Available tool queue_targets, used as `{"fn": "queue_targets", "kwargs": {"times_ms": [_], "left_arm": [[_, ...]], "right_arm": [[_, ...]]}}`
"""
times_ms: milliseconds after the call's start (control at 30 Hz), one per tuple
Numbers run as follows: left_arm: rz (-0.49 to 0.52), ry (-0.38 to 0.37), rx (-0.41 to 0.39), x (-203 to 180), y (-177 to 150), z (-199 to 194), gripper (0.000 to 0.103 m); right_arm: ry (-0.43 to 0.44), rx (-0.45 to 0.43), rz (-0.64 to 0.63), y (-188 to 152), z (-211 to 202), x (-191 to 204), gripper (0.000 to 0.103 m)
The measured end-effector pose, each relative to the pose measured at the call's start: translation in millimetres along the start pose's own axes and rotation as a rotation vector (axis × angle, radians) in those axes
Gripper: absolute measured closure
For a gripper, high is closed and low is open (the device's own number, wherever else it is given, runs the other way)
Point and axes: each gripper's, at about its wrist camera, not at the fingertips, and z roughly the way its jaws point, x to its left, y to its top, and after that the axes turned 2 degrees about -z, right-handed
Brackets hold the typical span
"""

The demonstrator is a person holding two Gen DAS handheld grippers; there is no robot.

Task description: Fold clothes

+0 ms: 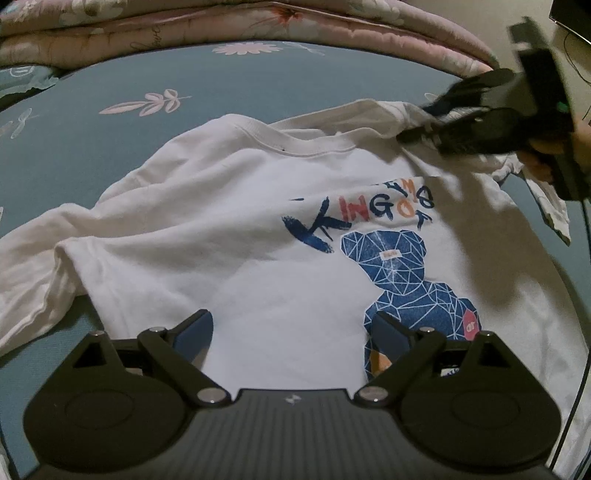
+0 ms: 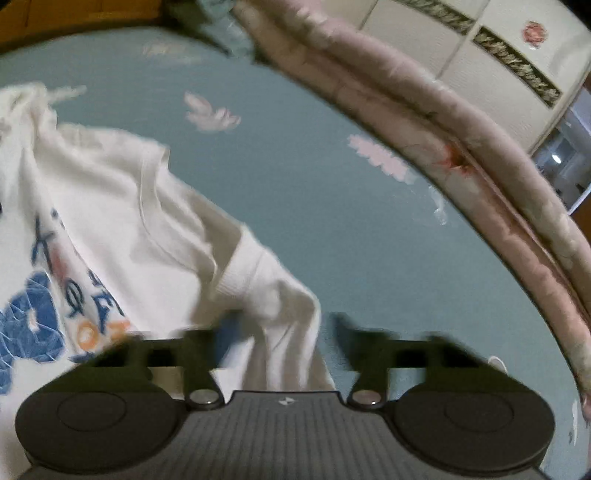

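Note:
A white sweatshirt [image 1: 221, 258] with a blue bear print and coloured letters lies face up on the bed, neck towards the far side. My left gripper [image 1: 291, 321] hovers open over its lower front, nothing between the fingers. My right gripper [image 1: 417, 123] is at the shirt's right shoulder, held by a person's hand [image 1: 543, 155]. In the right wrist view the sweatshirt [image 2: 110, 221] fills the left side. Its ribbed sleeve [image 2: 273, 295] runs between the blurred fingers of the right gripper [image 2: 284, 325]. The jaws stand partly apart, with a gap between the right finger and the cloth.
The bed has a teal sheet [image 1: 110, 147] with pale flower prints. A rolled pink floral quilt [image 1: 295, 22] lies along the far edge, and the same quilt [image 2: 480, 184] curves along the right. A pale wardrobe [image 2: 480, 55] stands behind it. A cable hangs at the right.

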Motion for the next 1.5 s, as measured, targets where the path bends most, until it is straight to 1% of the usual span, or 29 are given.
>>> {"fn": "queue_targets", "kwargs": {"times_ms": [67,233,267,367,467,533,567,633,667,700,733,767,833,900,967,1033,1100,1167,1233,1400,1467,1500], "left_arm": [[0.003,0.000,0.001,-0.2,-0.3,-0.4,0.010],[0.008,0.009,0.002,-2.1,-1.2,0.2,0.009],[0.010,0.010,0.002,-2.9,-1.5,0.6,0.008],[0.021,0.017,0.004,-5.2,-2.2,1.1,0.007],[0.009,0.018,0.001,-3.8,2.1,-4.4,0.008],[0.008,0.009,-0.019,-1.1,9.0,-15.5,0.010],[0.013,-0.004,-0.038,0.6,13.7,-23.4,0.010],[0.042,-0.044,-0.090,5.4,27.4,-41.1,0.010],[0.068,-0.049,-0.114,8.2,37.1,-47.1,0.010],[0.094,-0.055,-0.139,11.1,46.7,-53.2,0.013],[0.122,-0.049,-0.159,14.9,57.6,-55.9,0.021],[0.152,-0.025,-0.172,20.2,70.2,-53.6,0.027],[0.192,0.022,-0.186,33.3,95.2,-41.1,0.052],[0.185,0.036,-0.144,50.1,118.1,-17.9,0.065],[0.173,0.021,-0.091,65.4,132.7,6.1,0.066],[0.137,0.001,-0.041,78.3,139.2,27.4,0.066],[0.109,-0.020,-0.003,85.3,136.6,41.7,0.066],[0.103,-0.034,0.009,84.6,128.9,46.2,0.067],[0.148,-0.033,0.014,74.6,120.8,45.6,0.067],[0.386,0.017,0.013,36.2,101.2,41.7,0.067],[0.412,0.028,-0.012,34.3,103.8,36.3,0.066],[0.378,0.016,-0.026,39.8,109.1,34.4,0.062]], "right_arm": [[-0.001,0.020,0.044,5.9,11.8,-10.0,0.092],[0.021,0.006,0.226,12.4,34.0,-47.8,0.091],[0.025,0.005,0.263,13.6,38.7,-55.1,0.087],[0.027,0.023,0.329,6.5,54.7,-61.9,0.083],[0.026,0.002,0.403,2.1,38.7,-67.4,0.081],[0.010,-0.048,0.436,2.6,12.3,-65.1,0.078],[0.006,-0.076,0.451,3.0,-1.5,-63.3,0.074],[0.058,-0.120,0.508,-2.8,-29.1,-49.9,0.067],[0.094,-0.117,0.526,-7.6,-37.5,-39.8,0.062],[0.121,-0.102,0.533,-10.3,-42.8,-30.6,0.062],[0.138,-0.094,0.532,-14.5,-47.7,-18.4,0.062],[0.158,-0.089,0.521,-18.4,-51.8,-4.1,0.062],[0.186,-0.086,0.525,-25.9,-58.2,21.4,0.062],[0.223,-0.092,0.562,-32.8,-63.4,41.2,0.062],[0.241,-0.100,0.604,-36.5,-65.5,52.6,0.060],[0.253,-0.105,0.632,-36.7,-70.9,61.6,0.060],[0.269,-0.118,0.645,-35.9,-76.0,66.4,0.058],[0.275,-0.128,0.648,-35.3,-78.1,68.7,0.056],[0.280,-0.129,0.642,-35.6,-81.0,71.5,0.054],[0.280,-0.104,0.640,-39.8,-78.0,74.4,0.053],[0.273,-0.098,0.637,-41.9,-78.8,75.2,0.053],[0.268,-0.096,0.638,-43.1,-79.7,75.4,0.053]]}}
